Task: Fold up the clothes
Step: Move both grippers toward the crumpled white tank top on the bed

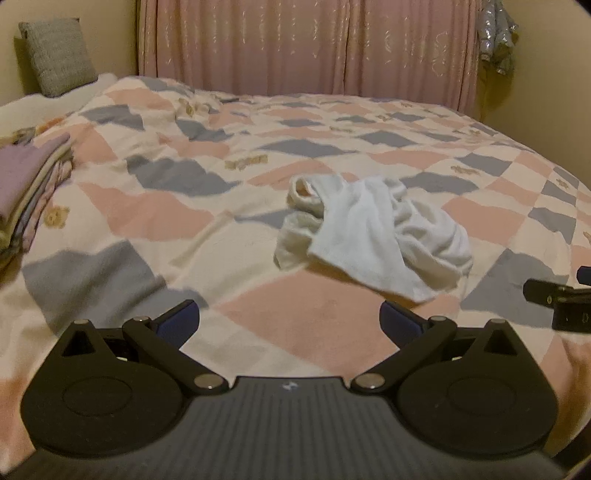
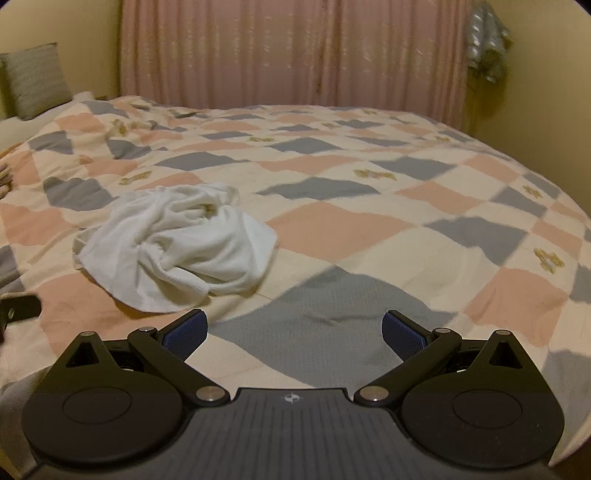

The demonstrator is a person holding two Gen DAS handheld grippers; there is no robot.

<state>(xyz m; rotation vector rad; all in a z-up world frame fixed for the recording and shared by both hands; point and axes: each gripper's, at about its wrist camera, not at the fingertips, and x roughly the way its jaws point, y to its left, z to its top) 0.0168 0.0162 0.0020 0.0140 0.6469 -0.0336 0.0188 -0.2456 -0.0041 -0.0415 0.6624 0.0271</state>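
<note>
A crumpled white garment (image 1: pixel 373 232) lies bunched on the patchwork bedspread (image 1: pixel 184 214), ahead and slightly right of my left gripper (image 1: pixel 290 323). That gripper is open, with nothing between its blue pads. In the right wrist view the same white garment (image 2: pixel 177 242) sits ahead and to the left of my right gripper (image 2: pixel 295 334), which is also open and holds nothing. Each gripper hovers over the bedspread (image 2: pixel 369 229) just short of the garment. The tip of the right gripper (image 1: pixel 554 299) shows at the right edge of the left wrist view.
A stack of folded clothes (image 1: pixel 29 184) rests at the bed's left edge. A grey cushion (image 1: pixel 57 55) leans against the wall at the far left. Pink curtains (image 1: pixel 314 48) hang behind the bed. A silvery garment (image 1: pixel 496 33) hangs at the top right.
</note>
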